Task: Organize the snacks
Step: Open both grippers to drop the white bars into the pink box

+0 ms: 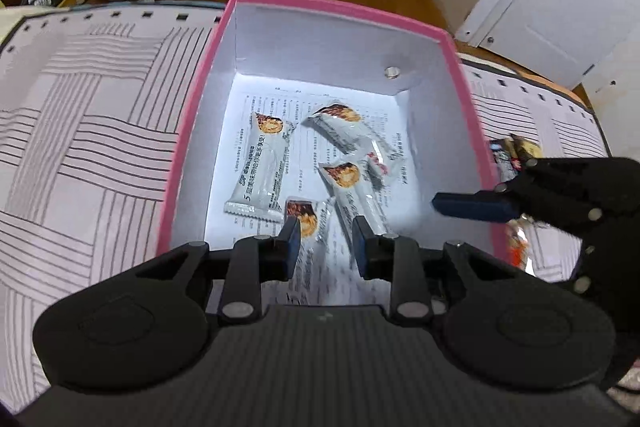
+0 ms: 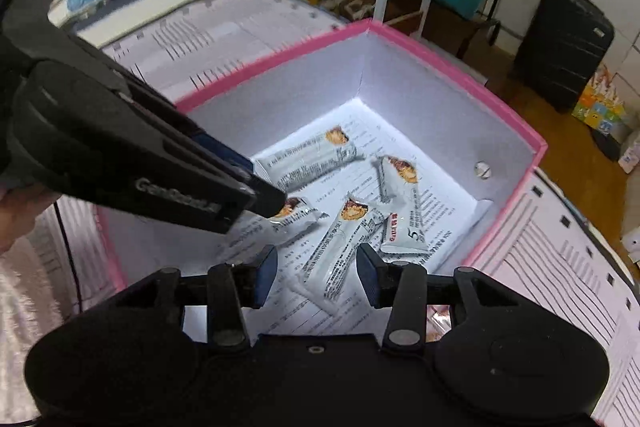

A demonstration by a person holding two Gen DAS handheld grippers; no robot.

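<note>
a: a cluttered room, wooden floor, and a bed with a cover (image 1: 92, 131) of woven-looking grey lines. what sits on it?

b: a pink-rimmed cardboard box (image 1: 200, 115), white inside, its floor lined with a printed sheet (image 1: 280, 107). a round metal fastener (image 1: 392, 72) shows on its far wall.

a: how many snacks?

b: five glossy white snack packets (image 1: 260, 171) in the box, long and flat with crimped ends. one lies near the left wall, two nearer the right wall, and two by the near wall are partly hidden behind the fingers.

a: anything hard to read?

b: past the box's right edge, some darker wrappers (image 1: 514, 151) on the cover, blurred and cut off by the other tool; i can't count them.

a: the grippers?

b: the left gripper (image 1: 325, 241) hangs over the near wall, jaws narrowly parted with nothing pressed between them. the right gripper (image 2: 316, 267) points down into the box, jaws a little wider, a packet below the gap but not pinched.
</note>
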